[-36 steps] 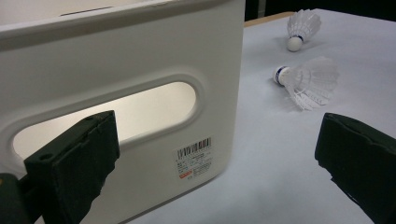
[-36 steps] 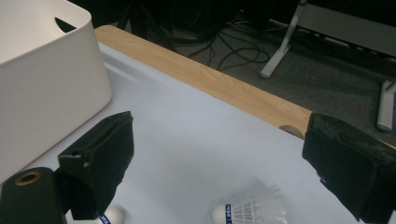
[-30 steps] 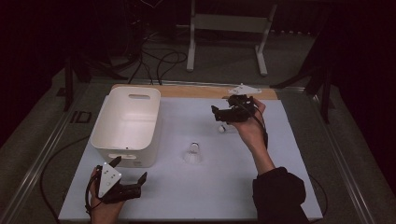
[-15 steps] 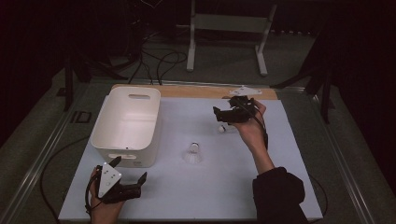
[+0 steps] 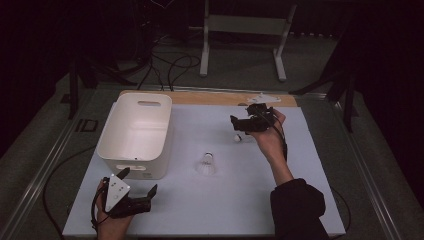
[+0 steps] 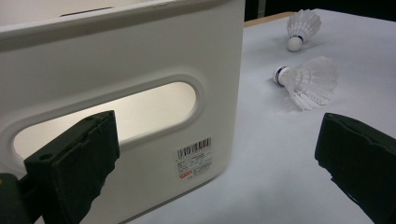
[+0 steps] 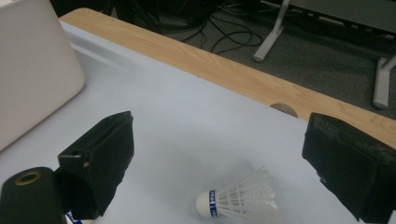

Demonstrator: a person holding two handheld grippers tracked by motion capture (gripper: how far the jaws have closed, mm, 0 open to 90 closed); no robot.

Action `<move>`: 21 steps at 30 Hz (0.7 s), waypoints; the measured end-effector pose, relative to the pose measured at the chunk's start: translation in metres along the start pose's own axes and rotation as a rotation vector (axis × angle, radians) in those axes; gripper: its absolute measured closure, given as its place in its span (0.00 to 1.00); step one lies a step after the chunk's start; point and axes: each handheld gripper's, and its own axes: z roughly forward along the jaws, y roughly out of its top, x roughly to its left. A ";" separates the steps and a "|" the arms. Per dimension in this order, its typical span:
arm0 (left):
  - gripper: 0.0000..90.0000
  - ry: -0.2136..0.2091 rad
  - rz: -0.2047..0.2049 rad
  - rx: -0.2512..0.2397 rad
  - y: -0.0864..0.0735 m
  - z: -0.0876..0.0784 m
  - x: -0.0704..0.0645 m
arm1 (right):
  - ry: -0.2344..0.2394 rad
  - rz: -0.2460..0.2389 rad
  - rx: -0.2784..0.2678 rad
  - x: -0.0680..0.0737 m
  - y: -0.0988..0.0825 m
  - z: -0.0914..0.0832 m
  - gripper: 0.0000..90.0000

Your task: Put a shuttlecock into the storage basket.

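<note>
Slightly shifted, right hand-held gripper (image 5: 238, 124) hangs wide open above far shuttlecock (image 5: 237, 137); left hand-held gripper (image 5: 139, 181) unmoved, also wide.

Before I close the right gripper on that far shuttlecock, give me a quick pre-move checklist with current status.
1. Right gripper jaws open: ok, wide apart.
2. Far shuttlecock between the jaws: ok, lying on its side on the table, below and between them.
3. Jaws touching it: not ok, gripper above it.
4. Left gripper out of the way: ok, open, near the white bin.
5. Bin ready to receive: ok, upright and open-topped in the high view.
6. Second shuttlecock clear of the grasp: ok, apart at mid-table.
</note>
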 end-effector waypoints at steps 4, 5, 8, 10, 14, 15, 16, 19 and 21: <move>0.01 0.000 0.002 0.002 0.000 0.000 0.000 | 0.001 0.010 0.008 -0.003 -0.003 0.003 0.10; 0.01 0.000 0.002 0.002 0.000 0.000 0.000 | -0.001 0.008 0.009 -0.003 -0.004 0.004 0.10; 0.01 -0.001 0.003 0.003 0.000 0.000 0.000 | -0.003 0.016 0.018 -0.006 -0.006 0.007 0.10; 0.01 -0.001 0.003 0.003 0.000 0.000 0.000 | -0.003 0.019 0.023 -0.007 -0.008 0.008 0.10; 0.01 -0.001 0.003 0.004 0.000 0.000 0.000 | -0.007 0.026 0.028 -0.009 -0.009 0.010 0.10; 0.01 -0.001 0.004 0.004 0.000 0.000 0.000 | -0.007 0.027 0.029 -0.010 -0.010 0.011 0.10; 0.01 -0.001 0.004 0.004 0.000 0.000 0.000 | -0.009 0.029 0.034 -0.010 -0.011 0.012 0.10; 0.01 -0.001 0.003 0.003 0.000 0.000 0.000 | -0.011 0.027 0.038 -0.012 -0.011 0.013 0.10; 0.01 0.000 0.002 0.003 0.000 0.000 0.000 | -0.014 0.031 0.040 -0.013 -0.012 0.014 0.10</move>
